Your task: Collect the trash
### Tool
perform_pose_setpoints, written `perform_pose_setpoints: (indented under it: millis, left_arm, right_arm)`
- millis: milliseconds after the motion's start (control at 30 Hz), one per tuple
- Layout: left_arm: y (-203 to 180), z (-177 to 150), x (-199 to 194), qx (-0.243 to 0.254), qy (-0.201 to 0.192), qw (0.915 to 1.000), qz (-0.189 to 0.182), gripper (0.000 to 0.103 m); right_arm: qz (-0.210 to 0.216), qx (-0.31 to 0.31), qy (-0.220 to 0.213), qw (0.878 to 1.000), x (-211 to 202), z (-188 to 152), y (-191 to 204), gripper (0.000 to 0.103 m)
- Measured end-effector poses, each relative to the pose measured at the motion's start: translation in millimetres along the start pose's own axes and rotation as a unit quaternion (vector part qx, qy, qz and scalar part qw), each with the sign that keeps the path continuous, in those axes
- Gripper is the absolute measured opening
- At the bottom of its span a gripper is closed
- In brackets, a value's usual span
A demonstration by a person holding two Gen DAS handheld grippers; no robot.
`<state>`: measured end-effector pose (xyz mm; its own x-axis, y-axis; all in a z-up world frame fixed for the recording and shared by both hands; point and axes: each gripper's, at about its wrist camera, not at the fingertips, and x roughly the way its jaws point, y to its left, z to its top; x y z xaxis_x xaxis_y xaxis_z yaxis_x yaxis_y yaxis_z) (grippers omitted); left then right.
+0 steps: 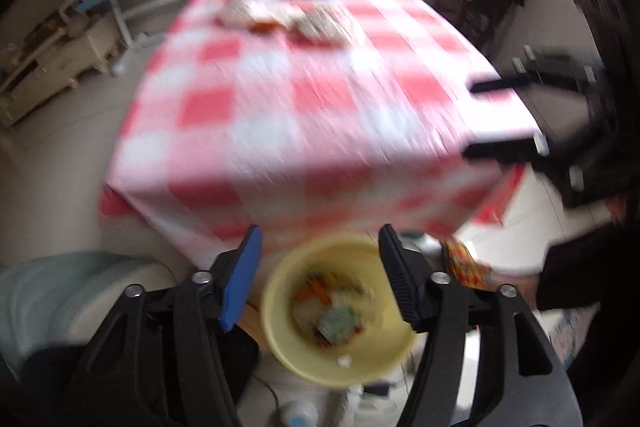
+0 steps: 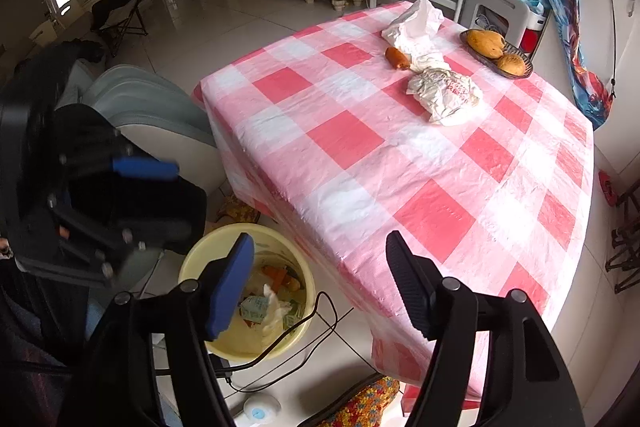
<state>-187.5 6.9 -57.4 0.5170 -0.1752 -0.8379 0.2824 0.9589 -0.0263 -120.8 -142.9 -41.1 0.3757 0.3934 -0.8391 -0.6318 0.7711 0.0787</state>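
My left gripper [image 1: 320, 259] sits at the bottom of its own blurred view with the jaws spread wide and nothing between them; through the gap I see the yellow bin [image 1: 340, 311] on the floor just below the table edge, with scraps already lying in its bottom. The right gripper [image 2: 320, 263] is likewise wide and empty, low in its frame, its blue pad [image 2: 230, 291] over the bin's [image 2: 280, 339] rim and its black pad over the near edge of the checked tablecloth [image 2: 400, 155]. A black cable [image 2: 304, 331] loops across the bin's right side down to the tiles. In the right view the left gripper [image 2: 132, 203] shows as a dark blur at middle left, in front of a pale chair [image 2: 152, 111]. Further up, at upper right on the cloth, the trash left to collect: a white bag [image 2: 416, 27], a crumpled wrapper [image 2: 444, 95] just below it, and a small brown piece [image 2: 397, 58] touching the bag's left side. Beside them stands a dish [image 2: 516, 73] holding orange fruit [image 2: 486, 43].
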Motion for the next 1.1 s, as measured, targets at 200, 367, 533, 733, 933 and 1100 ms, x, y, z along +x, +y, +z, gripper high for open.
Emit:
perform_pose_setpoints:
  millis: [200,367,533,733,933,1100]
  left_arm:
    - [33.9,62.1,6.3,-0.038,-0.052,0.9974,0.032,0.069]
    - [53.4,131.7,47.3,-0.05,-0.063,0.9958,0.045,0.07]
    - [64.6,195.9,105.1,-0.025,-0.06,0.9938,0.09,0.07]
    - [77.7,243.9,157.1,0.005,-0.054,0.9913,0.12,0.07]
    - [73.9,277.4,196.6,0.048,-0.057,0.9884,0.132,0.077]
    - [59.2,288.9,212.1,0.068,-0.048,0.9926,0.088,0.073]
  right_arm:
    - [-0.017,0.03,-0.019,0.999,6.9,6.3,-14.6,0.067]
    - [-0.032,0.072,-0.058,0.995,13.1,21.4,-33.0,0.071]
    - [-0.034,0.116,-0.084,0.989,25.5,46.7,-52.8,0.071]
    - [-0.033,0.138,-0.092,0.986,47.2,65.9,-72.6,0.072]
    - [-0.026,0.199,-0.102,0.974,73.9,74.7,-101.3,0.072]
    - [-0.025,0.213,-0.107,0.971,85.6,86.4,-114.2,0.072]
